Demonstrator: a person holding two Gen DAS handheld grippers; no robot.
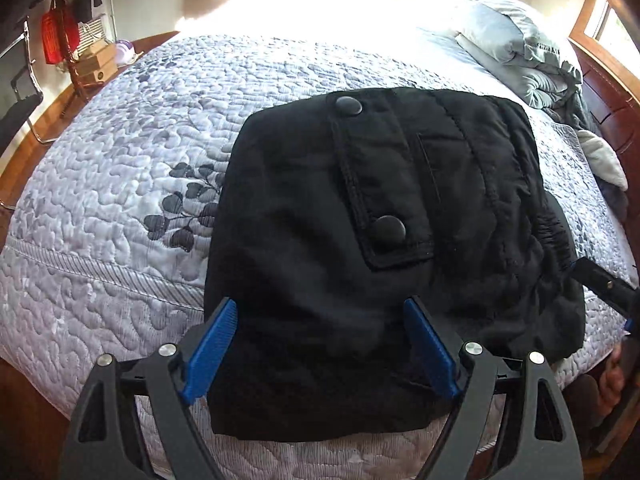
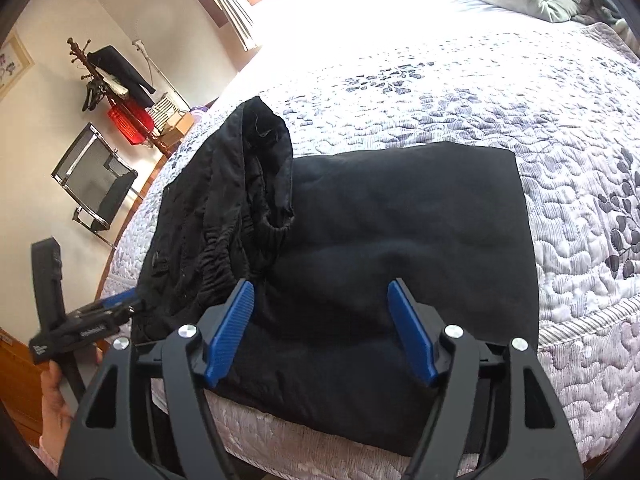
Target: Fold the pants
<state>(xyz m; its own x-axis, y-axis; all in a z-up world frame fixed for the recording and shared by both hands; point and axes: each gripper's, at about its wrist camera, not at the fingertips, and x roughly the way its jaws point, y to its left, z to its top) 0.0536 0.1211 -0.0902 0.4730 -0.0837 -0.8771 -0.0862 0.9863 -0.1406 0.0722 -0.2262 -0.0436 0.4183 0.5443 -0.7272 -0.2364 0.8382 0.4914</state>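
The black pants (image 1: 380, 240) lie folded into a thick bundle on the quilted bedspread (image 1: 120, 152), near the bed's front edge. A pocket flap with two round snaps (image 1: 386, 228) faces up. In the left wrist view my left gripper (image 1: 321, 304) is open, its blue pads (image 1: 212, 344) standing wide apart over the bundle's near edge without pressing on it. In the right wrist view my right gripper (image 2: 321, 283) is also open above the pants (image 2: 380, 232), where the bunched waistband (image 2: 260, 168) sticks up at the left. Nothing is held.
Grey pillows and a rumpled blanket (image 1: 520, 40) lie at the head of the bed, beside a wooden frame (image 1: 608, 92). A chair (image 2: 92, 184), a coat stand (image 2: 80, 64) and a red bag (image 2: 130, 122) stand by the wall. A person's hand (image 2: 52, 400) holds the other tool.
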